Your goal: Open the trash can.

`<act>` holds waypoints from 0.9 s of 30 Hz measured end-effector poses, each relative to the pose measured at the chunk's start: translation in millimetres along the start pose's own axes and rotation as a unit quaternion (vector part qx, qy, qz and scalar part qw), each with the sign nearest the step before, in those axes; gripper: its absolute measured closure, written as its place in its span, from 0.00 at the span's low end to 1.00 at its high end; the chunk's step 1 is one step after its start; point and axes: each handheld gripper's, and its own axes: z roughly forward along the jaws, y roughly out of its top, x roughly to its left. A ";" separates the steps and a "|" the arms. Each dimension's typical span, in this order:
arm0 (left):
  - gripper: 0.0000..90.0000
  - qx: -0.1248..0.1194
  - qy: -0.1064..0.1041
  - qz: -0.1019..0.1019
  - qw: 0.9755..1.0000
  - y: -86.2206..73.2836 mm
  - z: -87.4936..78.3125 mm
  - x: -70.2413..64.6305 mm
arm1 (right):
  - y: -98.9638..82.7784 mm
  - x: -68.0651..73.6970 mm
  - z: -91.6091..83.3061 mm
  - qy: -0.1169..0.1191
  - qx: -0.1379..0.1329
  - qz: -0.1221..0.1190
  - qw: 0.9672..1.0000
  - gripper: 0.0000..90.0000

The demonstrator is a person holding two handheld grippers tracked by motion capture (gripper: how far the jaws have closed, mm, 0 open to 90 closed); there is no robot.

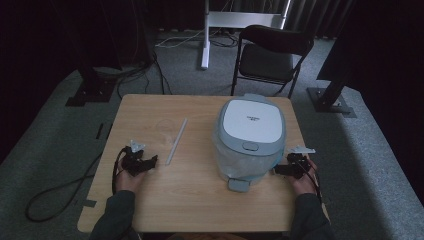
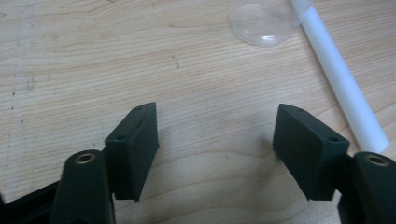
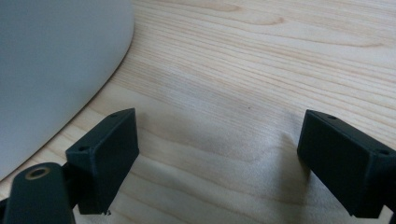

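Grippers number two, both gaping empty: left gripper (image 1: 150, 162) lower left beside one white tube (image 1: 176, 141) and one clear dish (image 2: 264, 21); right gripper (image 1: 278, 171) beside one grey-lidded bin (image 1: 250, 135), centre right.

Dark grey sleeves cover both forearms. The left tongs (image 1: 151, 161) and right tongs (image 1: 278, 170) are black, each with blocky jaws, brass-ringed screw holes, a pale plate on top and a black trailing cable.

The desk (image 2: 93, 56) under me is pale wood with a fine grain, matt and lightly scuffed. My fingers (image 2: 133, 149) are matt black plastic, the white tube (image 2: 343, 84) looks smooth and dull, and the small cup (image 2: 264, 21) is clear glossy plastic. The cooker (image 1: 250, 135) has a smooth, softly shining white and grey plastic shell.
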 end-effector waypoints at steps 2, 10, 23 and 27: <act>0.37 0.003 -0.002 0.002 1.000 0.5 -0.7 -1.3 | 0.4 -0.4 0.4 0.001 0.000 -0.001 1.000 0.13; 0.38 0.015 -0.004 0.004 1.000 2.1 -2.4 -3.4 | 0.0 0.3 0.0 -0.001 0.000 0.001 1.000 0.13; 0.42 0.012 -0.016 0.000 1.000 2.3 -2.7 1.0 | -1.1 1.2 -1.1 -0.004 0.000 0.003 1.000 0.13; 0.42 0.017 -0.015 0.006 1.000 2.8 -3.6 0.0 | -1.1 1.2 -1.1 -0.004 0.000 0.003 1.000 0.13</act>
